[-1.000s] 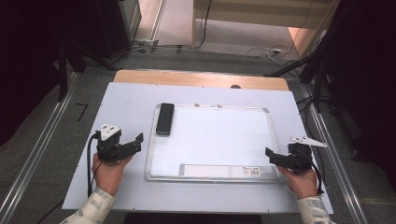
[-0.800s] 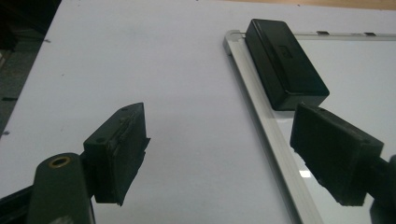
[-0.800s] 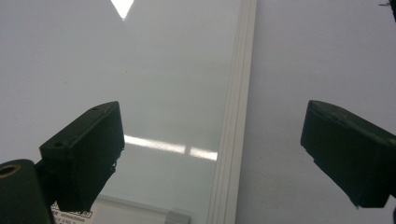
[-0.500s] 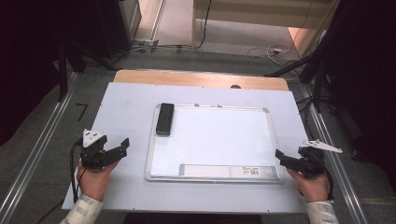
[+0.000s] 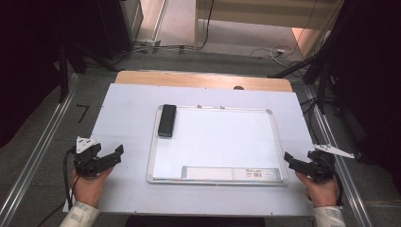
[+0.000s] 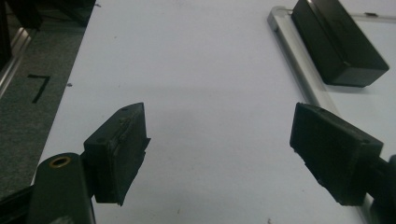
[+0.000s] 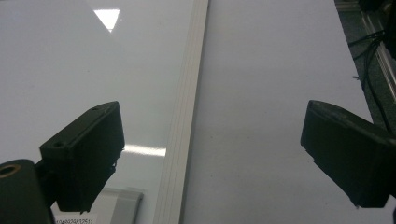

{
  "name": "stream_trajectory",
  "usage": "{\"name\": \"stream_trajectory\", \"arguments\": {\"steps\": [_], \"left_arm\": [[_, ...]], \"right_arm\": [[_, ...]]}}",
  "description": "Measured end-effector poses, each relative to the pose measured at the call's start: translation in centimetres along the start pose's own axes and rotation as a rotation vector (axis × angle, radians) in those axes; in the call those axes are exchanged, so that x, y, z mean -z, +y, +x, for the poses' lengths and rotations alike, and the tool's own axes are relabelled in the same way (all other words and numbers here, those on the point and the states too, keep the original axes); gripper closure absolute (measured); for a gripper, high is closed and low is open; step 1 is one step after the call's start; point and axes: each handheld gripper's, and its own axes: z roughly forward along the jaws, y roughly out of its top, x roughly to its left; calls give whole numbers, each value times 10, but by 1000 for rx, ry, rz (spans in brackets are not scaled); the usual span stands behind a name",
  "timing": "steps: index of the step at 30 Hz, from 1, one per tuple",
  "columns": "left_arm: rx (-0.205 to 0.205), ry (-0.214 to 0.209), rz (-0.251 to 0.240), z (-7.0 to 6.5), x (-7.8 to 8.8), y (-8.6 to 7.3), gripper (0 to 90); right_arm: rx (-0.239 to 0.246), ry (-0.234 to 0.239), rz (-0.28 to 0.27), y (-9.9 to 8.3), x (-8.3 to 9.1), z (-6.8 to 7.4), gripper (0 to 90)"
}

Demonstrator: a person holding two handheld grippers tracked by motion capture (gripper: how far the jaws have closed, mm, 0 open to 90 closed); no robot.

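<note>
Both grippers sit low at the near edge of the desk, one at each side of the whiteboard; the left gripper, held in the left hand, lies just off the board's near left corner with its jaws spread wide and nothing between them, bare desk showing in the gap in the left gripper view; the right gripper, held in the right hand, lies just off the near right corner, its jaws likewise wide apart and empty, and in the right gripper view the board's pale frame runs up between them; the whiteboard lies flat in the middle of the desk, a label strip along its near edge; farther off, a black eraser rests on the board's far left corner, lengthwise along the left frame; beyond the desk's far edge a wooden strip shows.
</note>
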Motion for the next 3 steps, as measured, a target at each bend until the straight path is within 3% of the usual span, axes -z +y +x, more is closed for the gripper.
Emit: {"name": "stream_trajectory", "arguments": {"steps": [3], "left_arm": [[-20, 1, -3, -3, -1, -1, 195]], "right_arm": [[0, -3, 1, 0, -1, 0, 49]]}}
